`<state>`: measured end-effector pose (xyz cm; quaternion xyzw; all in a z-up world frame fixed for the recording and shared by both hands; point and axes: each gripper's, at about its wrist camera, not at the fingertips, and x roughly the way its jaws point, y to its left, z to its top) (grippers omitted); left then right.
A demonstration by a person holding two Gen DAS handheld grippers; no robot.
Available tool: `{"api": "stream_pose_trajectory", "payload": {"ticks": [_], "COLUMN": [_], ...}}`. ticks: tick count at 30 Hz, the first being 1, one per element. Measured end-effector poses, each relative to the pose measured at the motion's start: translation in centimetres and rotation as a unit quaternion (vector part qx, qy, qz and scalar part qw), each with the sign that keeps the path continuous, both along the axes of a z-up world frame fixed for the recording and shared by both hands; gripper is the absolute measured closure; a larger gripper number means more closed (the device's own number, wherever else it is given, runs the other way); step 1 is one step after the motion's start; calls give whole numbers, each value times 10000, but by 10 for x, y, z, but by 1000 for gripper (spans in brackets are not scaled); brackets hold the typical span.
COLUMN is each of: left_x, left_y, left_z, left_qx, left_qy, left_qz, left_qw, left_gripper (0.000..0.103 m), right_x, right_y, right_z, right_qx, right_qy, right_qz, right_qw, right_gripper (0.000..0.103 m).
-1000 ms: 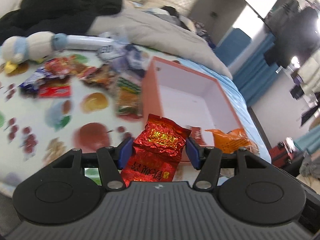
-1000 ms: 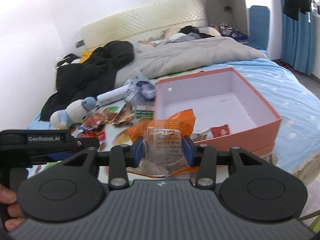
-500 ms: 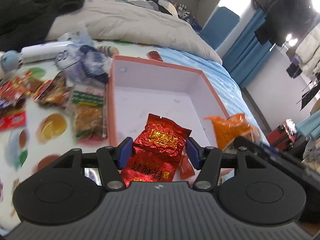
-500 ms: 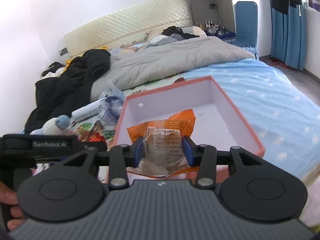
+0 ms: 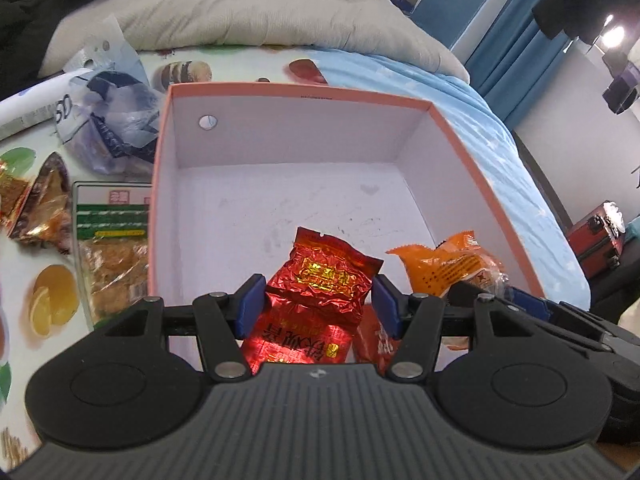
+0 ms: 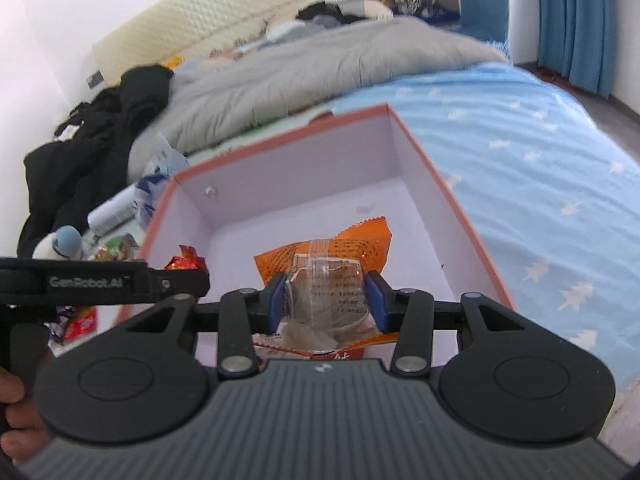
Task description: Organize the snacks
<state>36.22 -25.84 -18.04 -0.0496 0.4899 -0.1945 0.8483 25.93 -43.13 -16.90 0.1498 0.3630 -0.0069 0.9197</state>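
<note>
A pink box (image 5: 280,90) with a white inside lies open on the bed, also seen in the right wrist view as the pink box (image 6: 448,192). My left gripper (image 5: 318,306) is shut on a shiny red foil packet (image 5: 320,280) and hangs over the box's near side. To its right is the orange snack packet (image 5: 444,268) held by the other gripper. In the right wrist view my right gripper (image 6: 326,300) is shut on that orange and clear snack packet (image 6: 328,272), above the box floor. A small red packet (image 5: 376,340) lies in the box under the left gripper.
Left of the box lie loose snacks: a green-labelled bag (image 5: 108,248), a brown foil bag (image 5: 36,208) and a blue-white plastic bag (image 5: 112,124). A grey duvet (image 5: 240,4) and black clothes (image 6: 92,144) sit behind. A hand (image 6: 16,412) holds the left gripper's handle.
Both grippers have moved right and down with their packets, from beside the box's near edge to over its inside. The box now fills both views.
</note>
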Motion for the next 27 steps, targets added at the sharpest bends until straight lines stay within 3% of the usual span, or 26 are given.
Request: {"api": "stream_pose_trajectory", "payload": {"ticks": [9,13,15,19,23,27], "left_x": [15,11,6,-8,-29,-52], "left_y": [-12,-12,-9,3,18,35], "left_z": [-8,-2,5,21,39,57], "left_qx": [84,152,170,134,23,-111], "left_qy": [-31,-103,-217,-362,-522,-664], "left_qz": [-68,-242,-267,-259,-258,-195], "left_qw": [9999,9995,9993,9989,9983,9975], "left_gripper": [39,34,33,33,33,33], "right_x": [25,27,25,15,0,-19], "right_y": [-12,-9,-7,-3,5,15], "right_z": [-20,-21,-19,-9,6,21], "right_qx": [71,-3,-14,-23,-1,24], "right_qy": [142,276,321,269,165,54], "right_qz": [167,388,376,319,265,250], "right_qw": [9997,9989,9988,9991,9995,9997], "right_gripper": [56,52,46,45,29,28]}}
